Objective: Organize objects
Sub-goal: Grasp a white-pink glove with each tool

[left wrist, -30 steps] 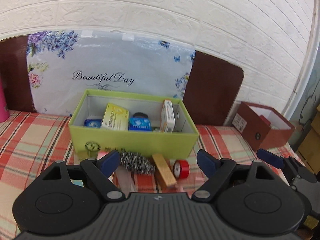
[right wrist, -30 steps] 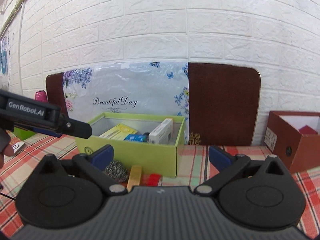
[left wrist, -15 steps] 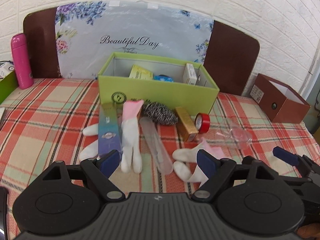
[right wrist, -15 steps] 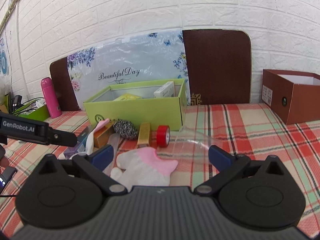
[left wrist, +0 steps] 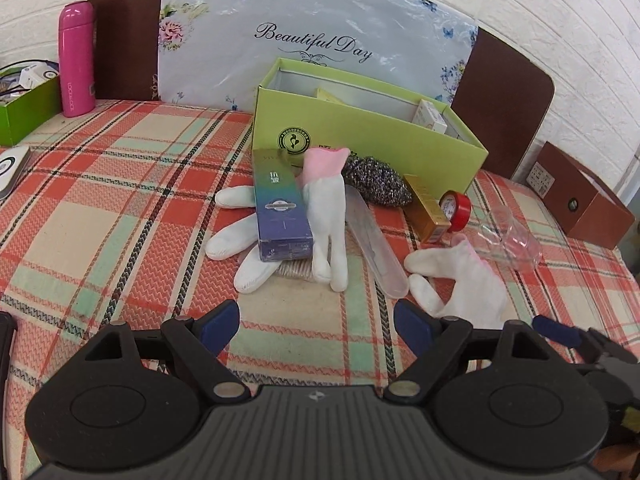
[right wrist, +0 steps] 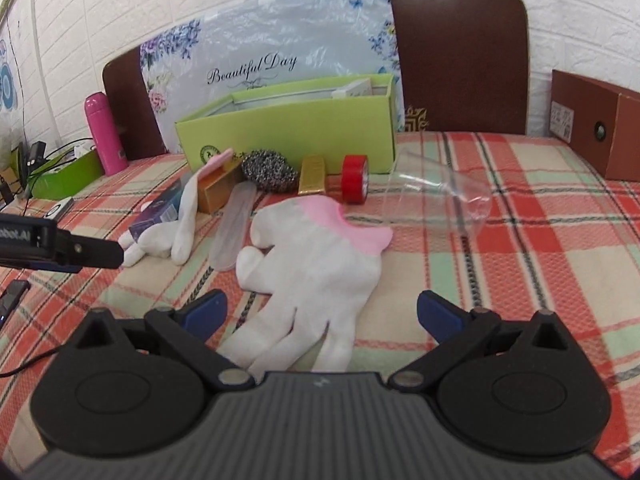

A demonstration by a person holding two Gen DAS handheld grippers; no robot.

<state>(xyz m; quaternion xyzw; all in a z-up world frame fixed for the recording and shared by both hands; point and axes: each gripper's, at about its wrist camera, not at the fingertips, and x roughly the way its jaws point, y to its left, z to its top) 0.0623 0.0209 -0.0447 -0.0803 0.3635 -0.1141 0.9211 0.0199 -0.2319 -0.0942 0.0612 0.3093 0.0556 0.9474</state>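
Loose items are seen strewn on the plaid tablecloth in front of a green box, which stands toward the cloth's far edge against a floral board. Both tongs are held wide and empty: the left gripper is poised over bare cloth near the front edge, and the right gripper is aimed at a white glove lying flat between its spread fingers, apparently not yet touched.

A second glove is draped partly under and beside a blue carton, just before the box front. Beside it lie a steel scrubber, a clear case, a gold box and a red tape roll, with a clear cup on its side toward the right edge. A few cartons are already seen inside the green box (its floor is mostly hidden).

The step in hand is judged to be the approach to a first pickup, most likely of the near glove. The next move would call for the right gripper to be lowered onto the fabric and pinched shut on a fold, since a limp glove offers no firm edge, then lifted clear of the case and tape before being carried to the box.
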